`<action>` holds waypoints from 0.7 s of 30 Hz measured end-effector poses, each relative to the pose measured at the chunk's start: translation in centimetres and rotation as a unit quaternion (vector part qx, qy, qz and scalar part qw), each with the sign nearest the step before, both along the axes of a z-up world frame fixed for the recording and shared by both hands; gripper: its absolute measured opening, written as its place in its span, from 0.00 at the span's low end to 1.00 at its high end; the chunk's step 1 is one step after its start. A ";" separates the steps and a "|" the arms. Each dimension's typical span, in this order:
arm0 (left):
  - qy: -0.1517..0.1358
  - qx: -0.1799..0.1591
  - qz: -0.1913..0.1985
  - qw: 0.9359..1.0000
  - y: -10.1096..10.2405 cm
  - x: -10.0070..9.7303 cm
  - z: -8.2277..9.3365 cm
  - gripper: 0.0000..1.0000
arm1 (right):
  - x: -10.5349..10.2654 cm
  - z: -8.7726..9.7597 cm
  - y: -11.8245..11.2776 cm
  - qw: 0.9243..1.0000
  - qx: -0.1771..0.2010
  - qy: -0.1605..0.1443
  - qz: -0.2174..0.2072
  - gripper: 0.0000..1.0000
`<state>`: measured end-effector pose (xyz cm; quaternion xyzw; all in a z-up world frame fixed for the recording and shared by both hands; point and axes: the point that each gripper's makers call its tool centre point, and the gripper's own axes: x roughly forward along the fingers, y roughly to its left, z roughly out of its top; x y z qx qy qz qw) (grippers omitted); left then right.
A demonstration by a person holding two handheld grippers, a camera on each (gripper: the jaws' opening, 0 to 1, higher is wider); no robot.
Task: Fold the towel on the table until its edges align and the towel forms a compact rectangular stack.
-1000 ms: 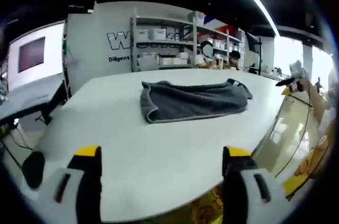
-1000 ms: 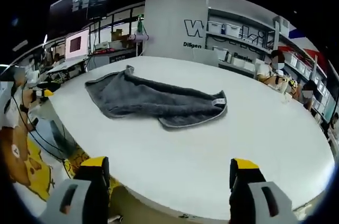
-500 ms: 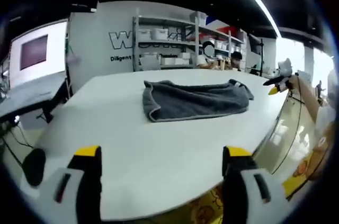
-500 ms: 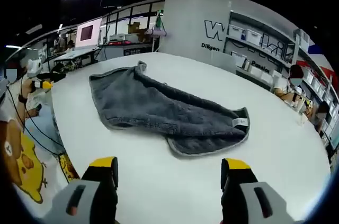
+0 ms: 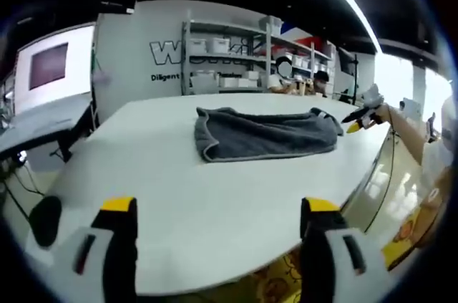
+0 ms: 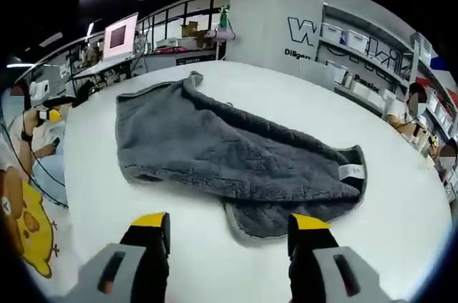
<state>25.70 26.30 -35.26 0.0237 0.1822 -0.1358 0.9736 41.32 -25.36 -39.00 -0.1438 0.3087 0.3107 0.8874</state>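
Right gripper (image 6: 227, 225) has its jaws spread apart, poised just short of the near edge of the grey towel (image 6: 229, 152), touching nothing. Left gripper (image 5: 217, 210) is likewise spread and empty, well back from the towel (image 5: 265, 133). Towel lies crumpled lengthwise on the white table (image 5: 179, 195), its label at one end.

**What the views leave unclear**

The towel (image 6: 229, 160) lies doubled over itself, so its lower layers and part of its hem are hidden. The print on its small white label (image 6: 351, 172) is too small to read. Wall lettering (image 5: 182, 52) is partly covered by the shelves (image 5: 229, 59). Both grippers' bodies are cut off at the bottom edge.
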 end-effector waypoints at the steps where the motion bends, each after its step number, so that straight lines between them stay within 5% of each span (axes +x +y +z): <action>1: 0.000 0.000 0.000 1.000 0.0 0.0 0.0 0.99 | 0.1 -0.2 -0.1 1.000 0.000 0.002 0.000 0.65; 9: -0.003 -0.012 -0.009 1.000 -0.6 0.1 0.2 0.99 | 1.5 -1.5 0.1 1.000 0.023 0.011 -0.001 0.50; 15: -0.004 -0.012 -0.011 1.000 -0.7 0.2 0.3 0.99 | 1.8 -2.6 0.3 1.000 0.004 0.021 0.000 0.47; 21: -0.002 -0.012 -0.011 1.000 -0.6 0.3 0.2 0.99 | 2.4 -2.5 0.0 1.000 -0.001 0.017 -0.008 0.34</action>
